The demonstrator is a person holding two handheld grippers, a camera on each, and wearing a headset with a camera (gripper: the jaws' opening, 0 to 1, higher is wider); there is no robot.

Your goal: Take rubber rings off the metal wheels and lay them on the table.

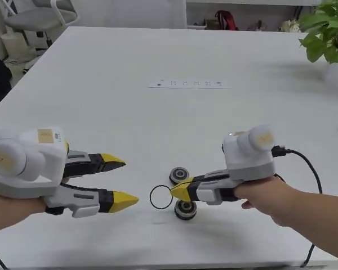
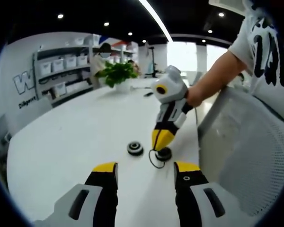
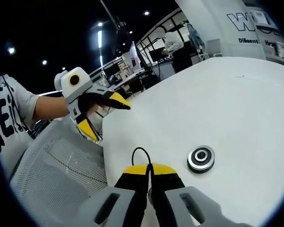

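Ring [image 1: 160,197]: thin black rubber loop, pinched at one edge, sticking out low over the white table [image 1: 158,124].
Right gripper [image 1: 174,192]: jaws together on it, tips just beside the near wheel [image 1: 185,209]; cannot tell if the loop is fully free of that wheel.
Far wheel [image 1: 179,174]: dark rim, probably not yet stripped.
Left gripper [image 1: 125,180]: jaws apart, empty, well to the left.
Next: draw the loop clear of both wheels, lower it flat, then part the jaws.

Yellow-tipped left gripper [image 1: 129,181], right gripper [image 1: 172,191]; black ring [image 1: 151,197]; seemingly silver-black wheels [image 1: 179,174]
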